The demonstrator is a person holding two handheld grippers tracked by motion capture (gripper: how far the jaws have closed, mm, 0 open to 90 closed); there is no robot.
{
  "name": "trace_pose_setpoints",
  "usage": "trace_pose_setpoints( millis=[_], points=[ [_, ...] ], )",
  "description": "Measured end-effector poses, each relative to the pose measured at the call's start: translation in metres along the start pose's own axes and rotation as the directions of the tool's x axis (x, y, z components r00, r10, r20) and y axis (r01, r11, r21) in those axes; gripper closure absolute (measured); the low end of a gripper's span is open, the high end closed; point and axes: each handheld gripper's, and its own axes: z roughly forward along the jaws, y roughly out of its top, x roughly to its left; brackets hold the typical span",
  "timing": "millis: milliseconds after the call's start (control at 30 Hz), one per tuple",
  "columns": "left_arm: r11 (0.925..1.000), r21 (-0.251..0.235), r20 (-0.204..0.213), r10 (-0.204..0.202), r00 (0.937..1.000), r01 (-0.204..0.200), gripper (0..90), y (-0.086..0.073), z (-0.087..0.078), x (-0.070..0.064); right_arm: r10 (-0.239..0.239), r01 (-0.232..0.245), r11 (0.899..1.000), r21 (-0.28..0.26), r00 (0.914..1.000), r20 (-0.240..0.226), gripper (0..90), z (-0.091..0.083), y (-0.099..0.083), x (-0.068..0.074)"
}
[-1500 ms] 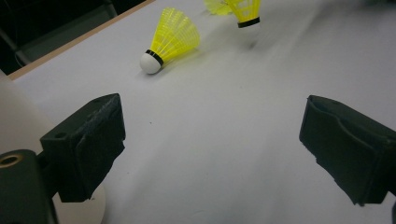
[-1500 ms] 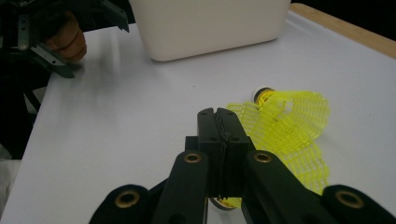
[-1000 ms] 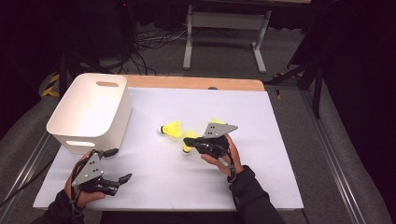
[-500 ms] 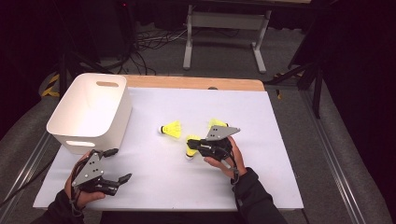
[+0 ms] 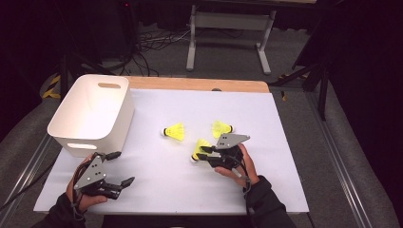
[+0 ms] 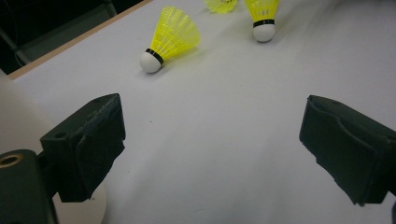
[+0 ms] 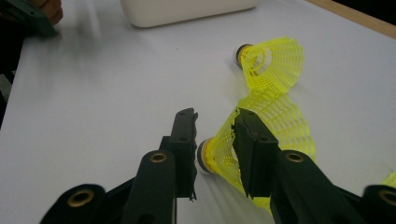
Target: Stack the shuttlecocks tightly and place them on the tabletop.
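A person's left hand-held gripper [image 5: 124,182] idles at the near edge of the white tabletop [image 5: 157,185], jaws spread wide and empty, as the left gripper view confirms. Just beyond, the right hand-held gripper [image 5: 202,153] has drawn a yellow shuttlecock [image 5: 199,147] back toward the person since a second ago, when it was reaching farther out among the shuttlecocks. Its jaws now sit closed around the shuttlecock's skirt close to the cork, seen in the right gripper view [image 7: 219,156]; the grip looks made, though the shuttlecock appears still low over the tabletop. Two more yellow shuttlecocks lie farther out, one mid-table [image 5: 174,131], one to its right [image 5: 221,128]. At the far left stands an empty white bin [image 5: 90,137], the likely destination; the carry across looks next.
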Motion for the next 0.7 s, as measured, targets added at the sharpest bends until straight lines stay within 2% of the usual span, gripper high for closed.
trace_pose_setpoints(
  millis=[367,567,700],
  points=[
    [1.0000,0.007,0.002,0.003,1.0000,-0.003,7.6,0.000,0.001,0.000,-0.008,0.007,0.997,0.074,0.9998,0.017,63.5,-0.009,-0.021,0.004],
    [1.0000,0.008,0.001,0.005,1.0000,-0.005,7.4,0.000,0.001,0.000,-0.005,0.002,0.992,0.129,0.9997,0.023,60.5,-0.008,-0.032,0.006],
    [1.0000,0.006,-0.003,0.008,1.0000,-0.008,7.3,0.000,0.000,0.000,0.003,-0.007,0.989,0.147,0.9997,0.025,60.2,-0.006,-0.037,0.007]
  ],
)
